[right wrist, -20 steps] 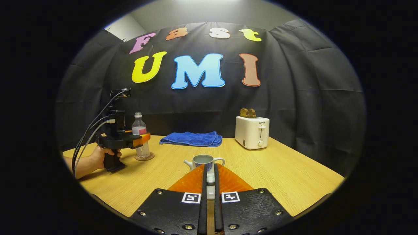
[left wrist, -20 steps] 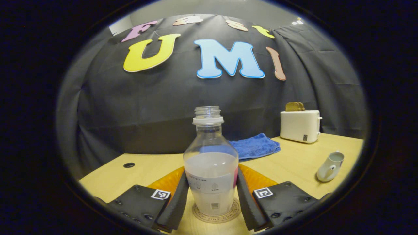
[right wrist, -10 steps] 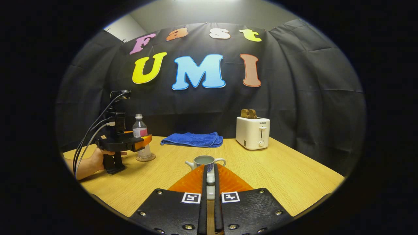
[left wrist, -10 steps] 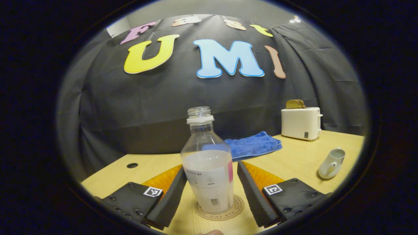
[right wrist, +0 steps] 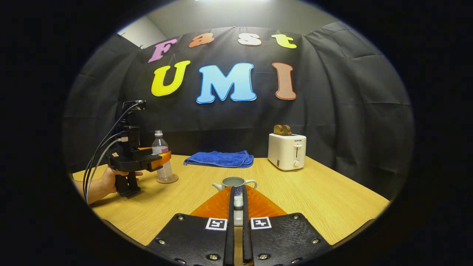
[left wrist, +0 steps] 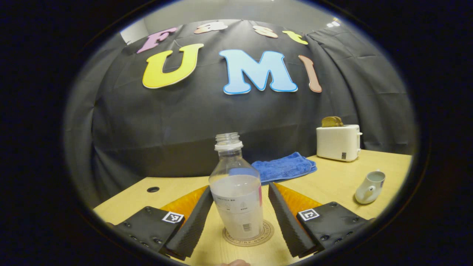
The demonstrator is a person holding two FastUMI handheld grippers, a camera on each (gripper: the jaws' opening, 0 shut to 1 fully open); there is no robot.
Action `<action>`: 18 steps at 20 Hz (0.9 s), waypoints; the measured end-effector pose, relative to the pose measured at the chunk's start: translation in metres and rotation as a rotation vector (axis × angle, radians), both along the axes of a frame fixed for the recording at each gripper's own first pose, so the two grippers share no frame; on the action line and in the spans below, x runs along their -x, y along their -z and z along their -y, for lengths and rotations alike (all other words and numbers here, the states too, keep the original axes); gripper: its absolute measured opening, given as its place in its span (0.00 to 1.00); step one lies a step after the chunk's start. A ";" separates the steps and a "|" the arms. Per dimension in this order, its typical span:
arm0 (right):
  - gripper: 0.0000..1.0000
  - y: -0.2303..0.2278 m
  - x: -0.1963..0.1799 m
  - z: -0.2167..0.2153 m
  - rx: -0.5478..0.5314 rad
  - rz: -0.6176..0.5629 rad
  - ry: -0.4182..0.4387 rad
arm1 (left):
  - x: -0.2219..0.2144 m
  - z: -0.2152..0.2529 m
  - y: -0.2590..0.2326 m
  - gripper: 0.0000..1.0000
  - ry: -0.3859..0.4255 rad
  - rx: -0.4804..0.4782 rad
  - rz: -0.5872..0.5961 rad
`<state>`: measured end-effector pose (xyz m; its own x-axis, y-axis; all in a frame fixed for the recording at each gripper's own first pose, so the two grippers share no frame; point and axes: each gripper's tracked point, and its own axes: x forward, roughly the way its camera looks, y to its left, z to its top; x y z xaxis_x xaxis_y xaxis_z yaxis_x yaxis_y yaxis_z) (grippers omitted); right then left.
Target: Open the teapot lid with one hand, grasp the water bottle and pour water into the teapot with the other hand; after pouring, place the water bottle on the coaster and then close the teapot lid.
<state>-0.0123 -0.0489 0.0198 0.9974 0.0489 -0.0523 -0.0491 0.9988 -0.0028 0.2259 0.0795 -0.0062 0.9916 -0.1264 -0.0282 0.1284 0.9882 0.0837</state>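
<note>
Change: the left gripper (left wrist: 238, 218) has let go, its fingers now spread wide and apart from the water bottle (left wrist: 237, 201), and it sits a bit farther back
Bottle: clear plastic, no cap, upright on the round coaster (left wrist: 248, 233)
Right gripper (right wrist: 238, 207): fingers squeezed on the small lid (right wrist: 238, 202) (teapot (right wrist: 234, 182) just ahead, top open)
Counter (right wrist: 314, 195): pale wood, smooth
Room: soft blue towel (right wrist: 220, 159), boxy white toaster (right wrist: 286, 151)

Clear plastic bottle (left wrist: 236, 192); matt wood-grain table (right wrist: 314, 192); glossy teapot (right wrist: 235, 182).
</note>
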 end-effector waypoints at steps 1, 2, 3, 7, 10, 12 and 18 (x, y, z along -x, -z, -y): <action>0.09 -0.002 0.001 0.000 -0.001 0.003 0.000 | 0.002 0.000 0.000 1.00 0.000 0.004 0.001; 0.09 -0.002 0.001 0.000 -0.001 0.006 0.000 | 0.005 0.001 0.001 1.00 0.004 0.006 0.000; 0.09 -0.003 0.001 -0.001 -0.001 0.007 -0.002 | 0.009 0.002 0.002 1.00 0.005 0.001 -0.002; 0.09 -0.003 0.000 -0.004 -0.011 0.005 -0.015 | 0.035 -0.004 0.007 1.00 -0.006 0.006 -0.007; 0.09 -0.006 -0.007 -0.004 -0.007 0.018 -0.014 | 0.064 -0.015 0.016 1.00 -0.043 -0.014 -0.031; 0.09 -0.015 -0.018 -0.003 0.006 0.049 -0.009 | 0.086 -0.011 0.013 1.00 -0.037 0.018 -0.042; 0.09 -0.033 -0.090 -0.012 -0.002 0.088 -0.008 | 0.141 0.017 -0.001 1.00 -0.059 0.085 -0.028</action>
